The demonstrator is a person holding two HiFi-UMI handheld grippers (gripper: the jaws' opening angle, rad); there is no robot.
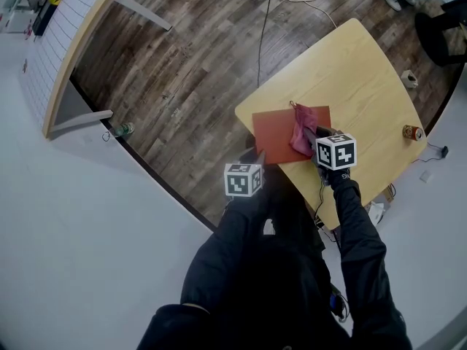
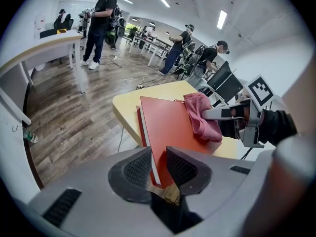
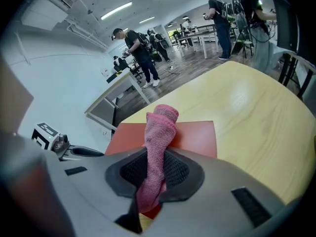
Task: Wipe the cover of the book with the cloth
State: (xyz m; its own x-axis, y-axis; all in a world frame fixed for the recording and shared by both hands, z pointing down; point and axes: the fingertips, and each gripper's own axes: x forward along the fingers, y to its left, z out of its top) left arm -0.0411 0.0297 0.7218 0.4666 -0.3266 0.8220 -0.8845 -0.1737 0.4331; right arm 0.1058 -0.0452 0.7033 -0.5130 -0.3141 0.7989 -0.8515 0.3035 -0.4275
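Observation:
A red book point(image 1: 276, 131) lies on the near corner of a light wooden table point(image 1: 350, 71); its cover also shows in the left gripper view point(image 2: 170, 127) and the right gripper view point(image 3: 197, 135). My left gripper point(image 2: 158, 169) is shut on the book's near edge at the table corner. My right gripper point(image 3: 155, 174) is shut on a pink cloth point(image 3: 159, 142), which stands bunched on the cover. In the head view the cloth point(image 1: 302, 128) lies on the book's right half, just ahead of the right gripper point(image 1: 321, 138).
A small round brown object point(image 1: 413, 132) and another small item point(image 1: 409, 78) sit near the table's right edge. A cable point(image 1: 261, 28) runs over the wooden floor. A long white desk point(image 1: 69, 42) stands at the left. Several people stand in the background.

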